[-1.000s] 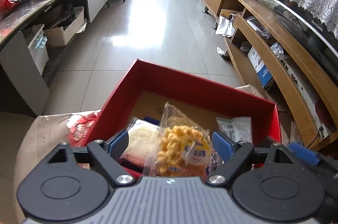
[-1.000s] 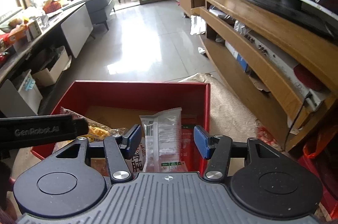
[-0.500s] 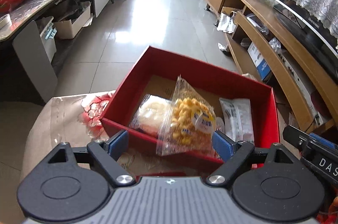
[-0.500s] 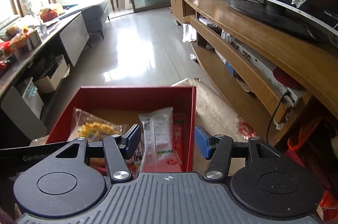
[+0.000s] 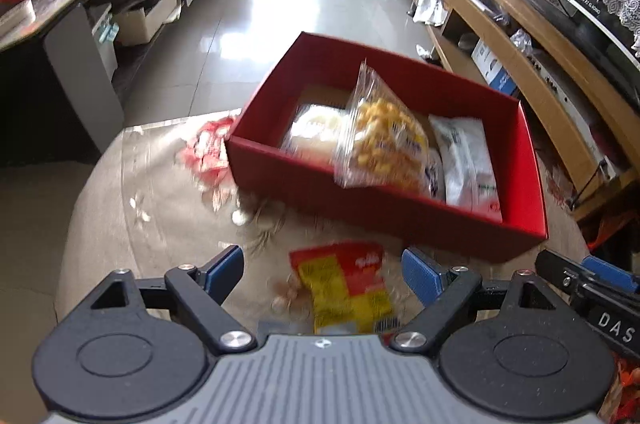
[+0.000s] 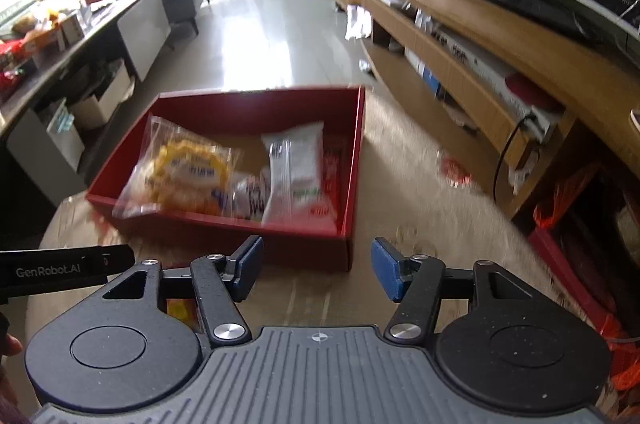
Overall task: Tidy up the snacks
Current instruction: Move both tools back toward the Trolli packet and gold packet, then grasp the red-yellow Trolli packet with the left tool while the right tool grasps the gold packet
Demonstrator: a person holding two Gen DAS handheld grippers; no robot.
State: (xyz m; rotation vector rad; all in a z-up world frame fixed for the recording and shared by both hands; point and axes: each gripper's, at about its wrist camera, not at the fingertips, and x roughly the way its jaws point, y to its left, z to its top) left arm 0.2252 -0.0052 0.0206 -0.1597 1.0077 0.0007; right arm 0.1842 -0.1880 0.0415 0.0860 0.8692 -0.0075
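1. The red box sits on the cloth-covered table and serves as the collecting spot; judging by the task, snacks go inside it so they stop lying loose.
2. Inside the red box, a clear bag of yellow puffs leans over the near wall at the middle. It probably sits tilted because it rests on the packets beneath it.
3. A white-filled clear packet lies at the box's left end, and a white packet lies flat toward its right end.
4. Outside the box, just beside its near wall, a red and yellow packet lies on the table. It is likely the next thing to collect.
5. The left gripper hangs over that packet with its fingers spread wide, the packet between them but not pinched.
6. The right gripper is near the box's near right corner, its jaws opening, with nothing between them.
7. Readable writing: "GenRobot.AI" on the left tool as the right camera sees it, and "DAS" on the right tool in the left view. The packet print is too blurred to read.
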